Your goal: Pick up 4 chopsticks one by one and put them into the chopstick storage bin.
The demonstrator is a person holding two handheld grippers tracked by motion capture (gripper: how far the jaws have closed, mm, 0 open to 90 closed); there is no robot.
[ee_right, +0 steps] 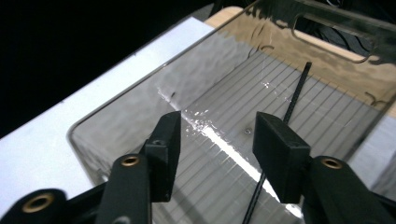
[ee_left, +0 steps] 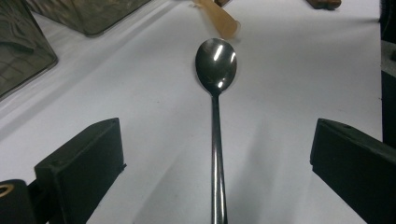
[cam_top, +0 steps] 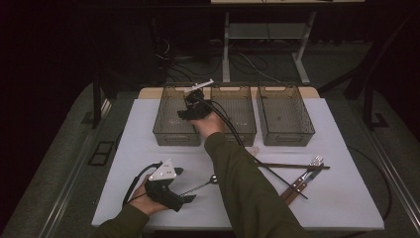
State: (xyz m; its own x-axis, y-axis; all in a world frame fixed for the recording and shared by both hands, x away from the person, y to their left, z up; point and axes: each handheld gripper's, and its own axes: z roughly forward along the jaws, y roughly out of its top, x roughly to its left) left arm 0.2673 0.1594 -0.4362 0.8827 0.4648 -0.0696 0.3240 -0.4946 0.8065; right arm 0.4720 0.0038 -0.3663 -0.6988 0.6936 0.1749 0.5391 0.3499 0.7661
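Left hand-held gripper with its two black jaws rising wide apart from the bottom corners, nothing pressed between them. Between the jaws, flat on the white tabletop, a dark metal spoon: bowl pointing away and glinting, handle running straight down to the bottom edge, apart from either jaw. Just beyond the bowl, a pale translucent utensil. At upper left, corners of two smoky clear bins.

It looked like a lab: a white table stood in a dark room, with cables on the floor behind
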